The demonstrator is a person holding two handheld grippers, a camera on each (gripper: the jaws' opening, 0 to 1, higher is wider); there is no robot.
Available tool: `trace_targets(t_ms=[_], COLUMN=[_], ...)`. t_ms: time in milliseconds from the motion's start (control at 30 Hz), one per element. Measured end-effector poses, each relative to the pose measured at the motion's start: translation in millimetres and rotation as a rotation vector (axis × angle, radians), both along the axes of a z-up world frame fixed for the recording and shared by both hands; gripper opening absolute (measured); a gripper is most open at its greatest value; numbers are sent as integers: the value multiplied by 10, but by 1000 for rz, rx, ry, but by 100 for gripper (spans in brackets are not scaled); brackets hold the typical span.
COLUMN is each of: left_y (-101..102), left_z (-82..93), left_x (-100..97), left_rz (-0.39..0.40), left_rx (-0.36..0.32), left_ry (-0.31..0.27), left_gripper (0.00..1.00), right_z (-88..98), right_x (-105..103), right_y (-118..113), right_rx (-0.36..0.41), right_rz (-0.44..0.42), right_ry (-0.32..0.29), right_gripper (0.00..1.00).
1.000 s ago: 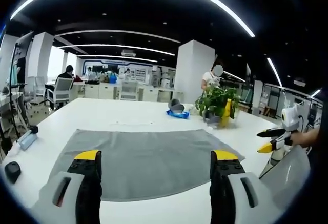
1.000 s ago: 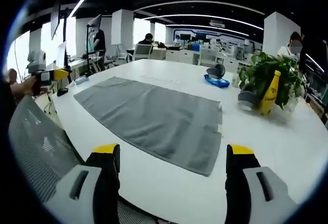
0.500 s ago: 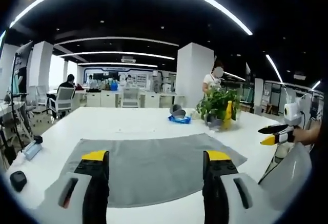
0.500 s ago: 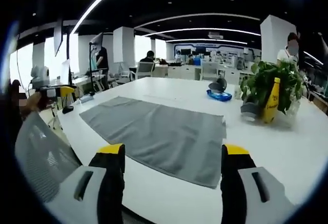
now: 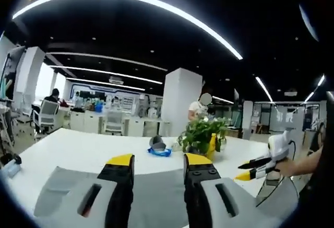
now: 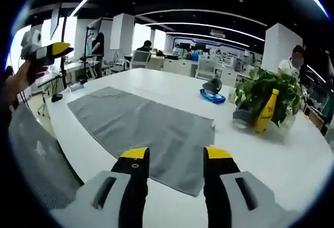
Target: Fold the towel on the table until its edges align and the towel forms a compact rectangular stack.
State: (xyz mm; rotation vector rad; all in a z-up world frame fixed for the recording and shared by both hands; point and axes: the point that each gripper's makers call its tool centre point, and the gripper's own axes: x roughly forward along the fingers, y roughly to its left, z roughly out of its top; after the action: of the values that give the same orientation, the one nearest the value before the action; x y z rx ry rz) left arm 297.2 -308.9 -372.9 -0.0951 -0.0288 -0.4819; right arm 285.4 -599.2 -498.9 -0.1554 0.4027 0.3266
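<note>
A grey towel [image 6: 141, 126] lies flat and unfolded on the white table [image 6: 292, 155]. My right gripper [image 6: 176, 153] hovers over the near table edge, short of the towel's near corner. It is open with a narrow gap and nothing in it. In the left gripper view the towel [image 5: 62, 186] sits low behind the jaws. My left gripper [image 5: 159, 160] is raised above it, open with a narrow gap and holding nothing. The left gripper [image 6: 49, 53] also appears off the towel's far end, in a hand. The right gripper [image 5: 255, 168] appears beyond the towel's other end.
A potted plant [image 6: 269, 87] with a yellow bottle [image 6: 263, 113] stands on the table beyond the towel, near a blue-and-grey object [image 6: 211, 95]. A mesh chair back [image 6: 31, 160] is close at the left. People, desks and pillars fill the office behind.
The jaws of both grippers have drawn closer together. The left gripper view has tilted upward, so the towel sits lower in it. The towel itself has not moved.
</note>
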Motion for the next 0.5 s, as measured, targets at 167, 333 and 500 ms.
trace_targets(t_ms=[167, 333, 500], left_y=[-479, -1055, -1408], left_z=[291, 300, 220], left_x=[-115, -268, -228], left_rz=[-180, -354, -459], left_rx=[-184, -56, 17], left_ry=[-30, -72, -67], left_gripper=[23, 11, 6], right_z=[11, 18, 100], right_x=[86, 156, 130], right_y=[29, -65, -228], right_rx=[71, 64, 71], right_rz=[-26, -52, -84], right_ry=[16, 21, 2], right_gripper=[28, 28, 29])
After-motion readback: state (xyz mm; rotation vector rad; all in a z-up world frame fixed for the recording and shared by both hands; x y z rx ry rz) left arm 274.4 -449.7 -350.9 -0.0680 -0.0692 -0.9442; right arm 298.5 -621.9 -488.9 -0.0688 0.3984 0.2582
